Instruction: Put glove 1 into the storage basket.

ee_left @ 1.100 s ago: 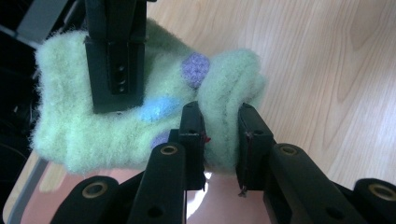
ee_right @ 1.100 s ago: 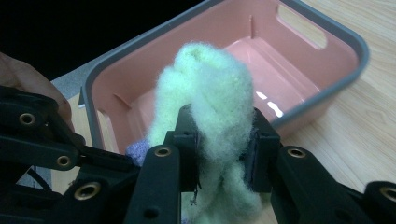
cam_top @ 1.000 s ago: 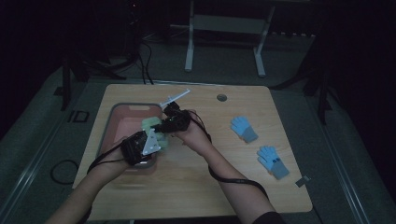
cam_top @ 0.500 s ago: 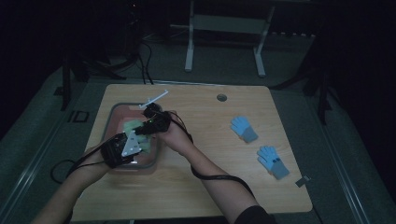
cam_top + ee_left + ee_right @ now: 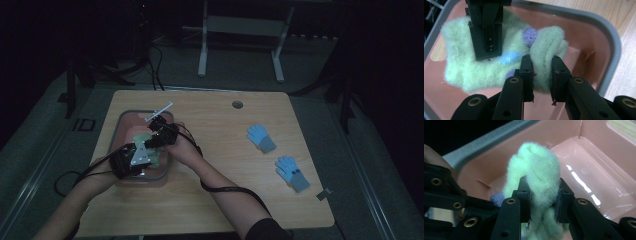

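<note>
Shifted left and toward the person since half a second ago: both grippers, now low over the bin's near half. Narrowed hard onto a bunched fold of fuzzy pale green cloth (image 5: 536, 177), the right gripper (image 5: 541, 205) with jaws pressed into the fleece on both sides. Likewise closed on a rounded lobe of the same cloth, the left gripper (image 5: 541, 75), jaws narrow with pile bulging between them. Soft, fluffy, mint-coloured, dotted with blue and purple patches, and lying inside the bin. Seen from the left gripper view, the other black gripper coming down onto the cloth's far part. Glossy pink plastic inside the bin (image 5: 596, 42), grey rounded rim, rectangular with curved corners, at the left of the counter (image 5: 215, 200), a pale wood-grain top with rounded corners. Well apart at the right, two blue knit gloves (image 5: 261, 138) lying flat. Just beyond the bin's far rim, a thin white stick (image 5: 159, 111), tilted.
</note>
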`<move>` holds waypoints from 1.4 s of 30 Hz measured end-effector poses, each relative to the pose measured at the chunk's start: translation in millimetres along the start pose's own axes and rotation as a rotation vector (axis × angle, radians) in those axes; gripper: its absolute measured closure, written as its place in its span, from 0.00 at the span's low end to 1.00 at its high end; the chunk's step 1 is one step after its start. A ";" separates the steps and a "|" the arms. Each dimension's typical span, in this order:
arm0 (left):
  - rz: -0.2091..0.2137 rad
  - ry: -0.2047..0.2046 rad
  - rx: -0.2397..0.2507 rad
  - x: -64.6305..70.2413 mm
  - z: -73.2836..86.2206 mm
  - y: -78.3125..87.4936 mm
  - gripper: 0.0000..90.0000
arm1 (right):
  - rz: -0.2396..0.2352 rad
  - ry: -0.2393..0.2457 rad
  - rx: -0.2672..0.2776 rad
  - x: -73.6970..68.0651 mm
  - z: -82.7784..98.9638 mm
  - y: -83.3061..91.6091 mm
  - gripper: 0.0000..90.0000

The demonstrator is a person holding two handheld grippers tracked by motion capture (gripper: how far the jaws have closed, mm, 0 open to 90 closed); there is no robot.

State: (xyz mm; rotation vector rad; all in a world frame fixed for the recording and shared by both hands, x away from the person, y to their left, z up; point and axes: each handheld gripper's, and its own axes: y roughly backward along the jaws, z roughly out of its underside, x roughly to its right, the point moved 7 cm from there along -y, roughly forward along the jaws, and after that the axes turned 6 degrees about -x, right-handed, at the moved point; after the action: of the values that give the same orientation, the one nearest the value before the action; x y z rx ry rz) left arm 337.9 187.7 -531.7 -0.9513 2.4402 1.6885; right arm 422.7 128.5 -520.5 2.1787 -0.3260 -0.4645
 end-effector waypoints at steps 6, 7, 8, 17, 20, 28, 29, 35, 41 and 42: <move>0.030 0.001 -0.025 -1.4 1.8 -11.5 0.84 | 0.007 -0.014 -0.037 7.5 3.8 -12.5 0.79; 0.036 0.007 -0.031 -2.0 1.9 -13.1 0.84 | 0.009 -0.019 -0.042 8.4 4.5 -13.9 0.78; 0.043 0.007 -0.039 -2.9 1.9 -14.4 0.84 | 0.010 -0.023 -0.048 9.3 4.8 -14.9 0.78; 0.145 0.014 -0.087 -2.9 6.9 -32.5 0.74 | 0.014 -0.054 -0.055 19.9 11.6 -13.2 0.60; 0.156 0.038 -0.080 -3.6 6.9 -31.6 0.68 | 0.003 -0.060 -0.052 20.3 13.1 -10.8 0.57; 0.121 0.103 -0.059 -5.3 1.6 -18.9 0.50 | -0.010 -0.046 -0.016 16.2 17.7 5.1 0.55; 0.123 0.111 -0.050 -5.1 -0.1 -16.2 0.50 | -0.015 -0.043 -0.008 14.9 18.8 9.7 0.55; 0.106 0.154 -0.034 -2.6 -12.4 -6.5 0.50 | -0.021 -0.024 0.021 12.7 28.3 31.1 0.54; 0.105 0.191 -0.007 0.0 -31.1 -0.7 0.50 | -0.006 -0.022 0.038 16.3 41.8 53.0 0.54; 0.104 0.190 -0.004 1.0 -34.9 0.3 0.50 | -0.003 -0.021 0.039 17.4 43.5 55.2 0.54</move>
State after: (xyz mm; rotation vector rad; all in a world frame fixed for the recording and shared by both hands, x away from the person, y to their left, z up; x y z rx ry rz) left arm 347.8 157.5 -517.5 -1.0488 2.6500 1.7076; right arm 415.5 58.2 -504.4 2.2141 -0.3461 -0.4868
